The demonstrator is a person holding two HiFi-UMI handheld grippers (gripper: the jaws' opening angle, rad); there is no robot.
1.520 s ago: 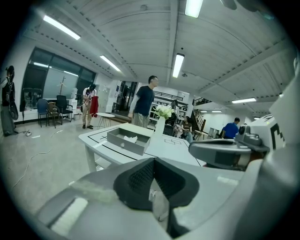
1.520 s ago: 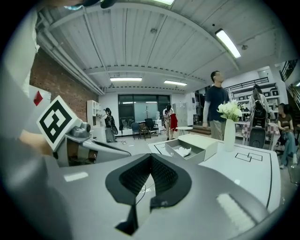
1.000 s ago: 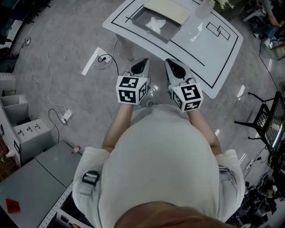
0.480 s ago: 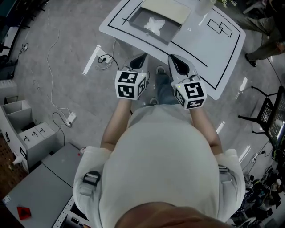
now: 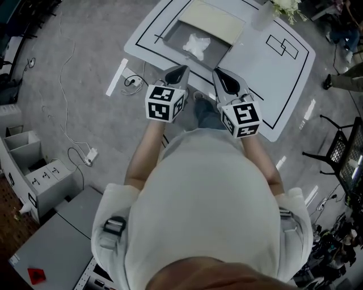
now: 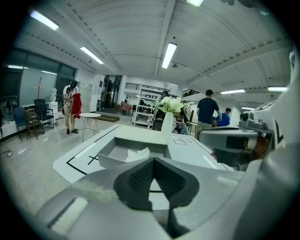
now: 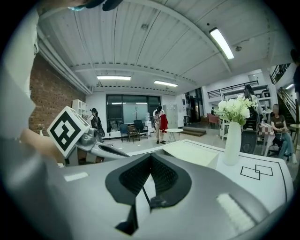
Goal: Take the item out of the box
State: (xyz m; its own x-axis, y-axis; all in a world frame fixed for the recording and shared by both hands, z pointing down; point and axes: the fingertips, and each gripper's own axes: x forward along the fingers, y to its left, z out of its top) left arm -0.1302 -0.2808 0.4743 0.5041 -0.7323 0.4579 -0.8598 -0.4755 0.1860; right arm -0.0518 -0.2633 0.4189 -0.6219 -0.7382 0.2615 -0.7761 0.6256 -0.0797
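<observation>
An open grey box point(image 5: 177, 35) sits on the white table point(image 5: 272, 68), its pale lid point(image 5: 212, 20) folded back behind it. A crumpled white item point(image 5: 197, 44) lies inside the box. My left gripper point(image 5: 180, 71) is shut and empty, hovering at the table's near edge just short of the box. My right gripper point(image 5: 219, 74) is beside it, also shut and empty. In the left gripper view the box point(image 6: 110, 157) and the item point(image 6: 137, 153) lie straight ahead of the closed jaws point(image 6: 153, 164). In the right gripper view the closed jaws point(image 7: 151, 161) point past the lid point(image 7: 192, 152).
A white vase with flowers point(image 5: 262, 17) stands on the table right of the box. Black outlines are drawn on the tabletop point(image 5: 282, 45). Cables point(image 5: 76, 150) and grey cabinets point(image 5: 39, 181) are on the floor at left, a black chair point(image 5: 340, 153) at right. People stand far off point(image 6: 208, 112).
Both grippers have moved forward toward the table and box, and now reach its near edge. Their jaws have stayed shut.
</observation>
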